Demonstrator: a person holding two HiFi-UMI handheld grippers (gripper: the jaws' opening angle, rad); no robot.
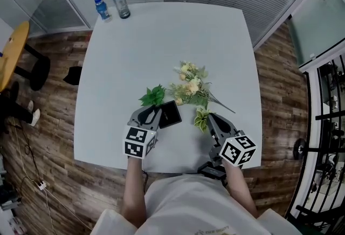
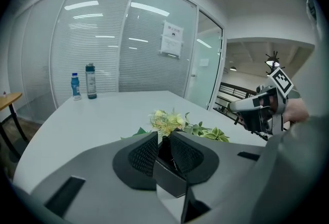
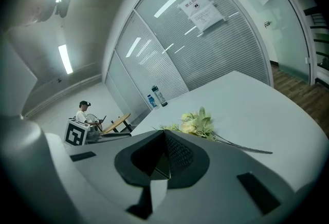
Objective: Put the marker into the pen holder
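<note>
A black box-shaped pen holder [image 1: 171,114] sits tilted near the front of the white table [image 1: 161,40]. My left gripper [image 1: 152,113] is at its left edge. In the left gripper view the jaws [image 2: 164,148] stand a narrow gap apart, with a dark piece of the holder [image 2: 165,155] clamped between the pads. My right gripper [image 1: 214,121] hovers at the front right, beside the flowers. Its jaws [image 3: 164,142] are pressed together with nothing between them. No marker shows in any view.
A bunch of artificial flowers [image 1: 190,88] with green leaves lies mid-table, just past both grippers. Two bottles [image 1: 119,1] stand at the far left corner. A yellow side table [image 1: 13,53] and a person [image 3: 82,112] are off to the left. Glass walls enclose the room.
</note>
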